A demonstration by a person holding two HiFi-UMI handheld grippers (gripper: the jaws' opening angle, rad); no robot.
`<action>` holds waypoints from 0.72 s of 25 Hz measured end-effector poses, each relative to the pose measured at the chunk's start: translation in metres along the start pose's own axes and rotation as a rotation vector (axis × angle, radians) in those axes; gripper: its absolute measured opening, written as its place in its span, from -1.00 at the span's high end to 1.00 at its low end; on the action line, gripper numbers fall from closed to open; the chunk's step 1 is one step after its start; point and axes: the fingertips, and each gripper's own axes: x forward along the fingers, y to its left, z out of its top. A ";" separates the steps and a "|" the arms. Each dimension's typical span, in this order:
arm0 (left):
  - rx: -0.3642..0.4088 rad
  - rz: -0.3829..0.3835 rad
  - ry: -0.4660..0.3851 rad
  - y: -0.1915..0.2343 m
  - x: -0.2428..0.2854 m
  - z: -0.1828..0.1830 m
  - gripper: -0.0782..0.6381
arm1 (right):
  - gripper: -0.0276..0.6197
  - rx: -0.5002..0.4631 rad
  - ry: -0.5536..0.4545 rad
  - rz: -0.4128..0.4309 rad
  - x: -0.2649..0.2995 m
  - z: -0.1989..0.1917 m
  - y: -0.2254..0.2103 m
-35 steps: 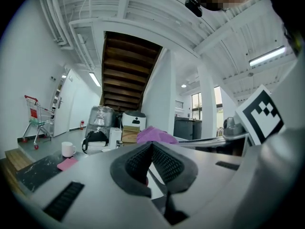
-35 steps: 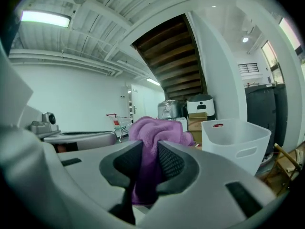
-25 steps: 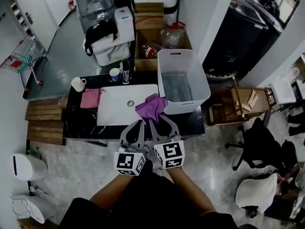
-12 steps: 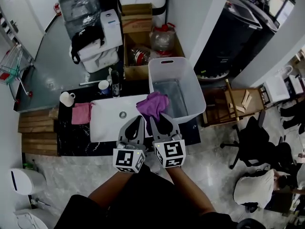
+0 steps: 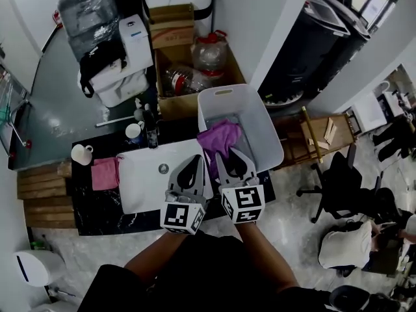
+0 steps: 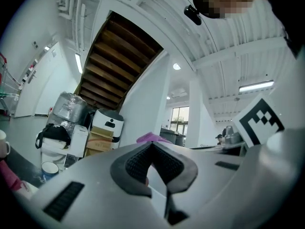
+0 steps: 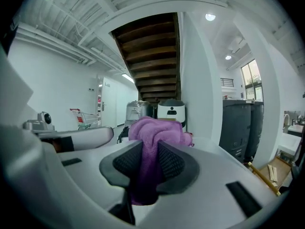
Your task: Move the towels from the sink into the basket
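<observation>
A purple towel (image 5: 221,140) hangs bunched over the left rim of the white basket (image 5: 224,92), with my right gripper (image 5: 232,155) shut on it. In the right gripper view the purple towel (image 7: 155,128) is pinched between the two dark pads of that gripper (image 7: 150,149). My left gripper (image 5: 195,161) is right beside it, over the right end of the white sink (image 5: 143,177), shut with nothing in it. The left gripper view shows that gripper (image 6: 152,149) with its pads meeting at the tips and the purple towel (image 6: 151,137) beyond them. A pink towel (image 5: 104,173) lies on the black counter left of the sink.
Two cups (image 5: 82,153) (image 5: 133,132) and a faucet (image 5: 152,135) stand at the back of the black counter (image 5: 97,207). Cardboard boxes (image 5: 172,25) and a water jug (image 5: 209,51) sit behind the basket. A wooden crate (image 5: 318,135) and an office chair (image 5: 344,181) are to the right.
Both grippers have moved right together, carrying the purple towel from over the sink's right edge to over the basket's left rim. The left gripper stayed shut and empty.
</observation>
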 end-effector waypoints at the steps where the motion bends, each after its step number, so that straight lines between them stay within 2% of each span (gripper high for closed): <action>1: 0.000 -0.011 0.003 0.002 0.004 -0.001 0.77 | 0.59 0.006 0.002 -0.012 0.004 0.000 -0.005; 5: 0.009 -0.024 0.023 0.011 0.014 -0.004 0.77 | 0.59 0.035 0.026 -0.052 0.019 -0.005 -0.024; 11: 0.000 -0.004 0.028 0.016 0.038 -0.003 0.77 | 0.59 0.041 0.070 -0.053 0.044 -0.005 -0.057; 14: 0.005 0.010 0.036 0.016 0.048 -0.007 0.77 | 0.58 0.060 0.096 -0.035 0.058 -0.014 -0.069; 18: 0.009 0.066 0.037 0.019 0.066 -0.010 0.77 | 0.58 0.098 0.118 0.033 0.080 -0.024 -0.078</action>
